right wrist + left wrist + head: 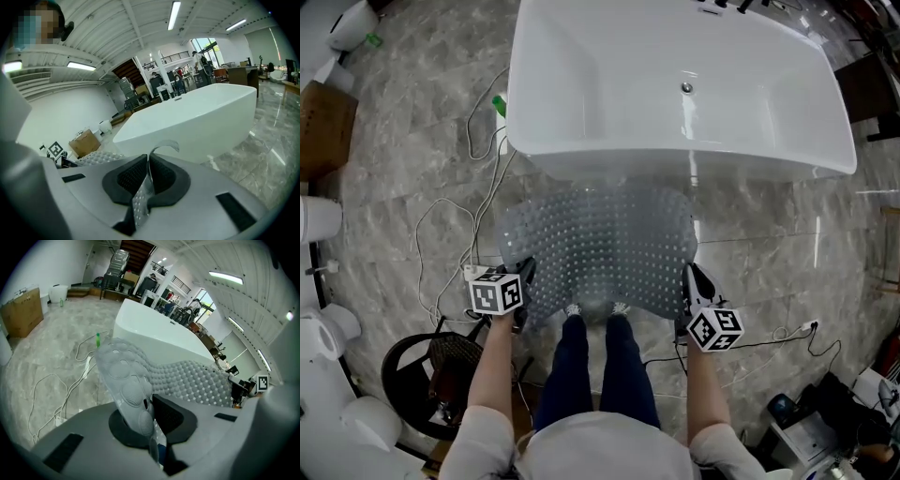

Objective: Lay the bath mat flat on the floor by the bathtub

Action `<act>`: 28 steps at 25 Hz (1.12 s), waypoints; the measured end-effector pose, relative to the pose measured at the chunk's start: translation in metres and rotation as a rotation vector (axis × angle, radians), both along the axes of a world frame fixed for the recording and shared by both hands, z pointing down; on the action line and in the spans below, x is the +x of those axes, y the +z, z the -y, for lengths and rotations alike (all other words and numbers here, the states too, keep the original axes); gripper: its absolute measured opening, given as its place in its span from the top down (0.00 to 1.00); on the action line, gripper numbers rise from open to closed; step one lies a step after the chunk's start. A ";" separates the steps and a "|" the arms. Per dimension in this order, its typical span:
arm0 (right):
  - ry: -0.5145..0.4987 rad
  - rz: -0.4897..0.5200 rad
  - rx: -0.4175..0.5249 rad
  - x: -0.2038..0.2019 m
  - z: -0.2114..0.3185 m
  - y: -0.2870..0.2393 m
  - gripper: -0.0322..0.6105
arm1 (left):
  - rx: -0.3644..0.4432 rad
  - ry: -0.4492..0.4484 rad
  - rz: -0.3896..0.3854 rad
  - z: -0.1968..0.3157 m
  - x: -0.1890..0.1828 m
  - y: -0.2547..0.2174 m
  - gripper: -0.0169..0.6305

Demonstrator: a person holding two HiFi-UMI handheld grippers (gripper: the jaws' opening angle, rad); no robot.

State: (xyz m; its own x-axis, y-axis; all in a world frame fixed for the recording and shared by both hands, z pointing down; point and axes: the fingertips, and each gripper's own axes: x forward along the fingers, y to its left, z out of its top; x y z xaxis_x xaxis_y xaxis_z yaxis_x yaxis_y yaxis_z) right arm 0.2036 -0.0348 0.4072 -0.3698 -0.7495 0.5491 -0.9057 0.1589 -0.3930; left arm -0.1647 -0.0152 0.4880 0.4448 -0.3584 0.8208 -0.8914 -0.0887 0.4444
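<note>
A clear, bubble-studded bath mat [600,248] hangs spread between my two grippers, above the grey marble floor in front of the white bathtub [675,84]. My left gripper [523,286] is shut on the mat's near left corner [136,404]. On the near right corner my right gripper [689,291] is shut, with the mat's thin edge [143,187] pinched between its pads. The mat's far edge droops toward the tub's base. In the right gripper view the bathtub [197,122] stands just ahead.
White cables [464,225] trail over the floor left of the mat. A green bottle [499,105] stands by the tub's left end. A round black stand [431,380] sits near my left leg. A cardboard box [323,127] lies far left.
</note>
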 end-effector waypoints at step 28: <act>0.018 0.007 -0.104 -0.004 0.061 0.227 0.89 | -0.059 -0.033 0.018 0.053 0.000 0.230 0.91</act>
State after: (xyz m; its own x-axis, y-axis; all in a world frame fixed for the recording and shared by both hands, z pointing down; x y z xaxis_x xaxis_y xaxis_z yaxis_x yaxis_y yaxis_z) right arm 0.1995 -0.0963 0.6338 -0.3604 -0.6952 0.6219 -0.9054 0.1003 -0.4125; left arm -0.1645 -0.0680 0.7176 0.4189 -0.3237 0.8484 -0.9012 -0.0334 0.4322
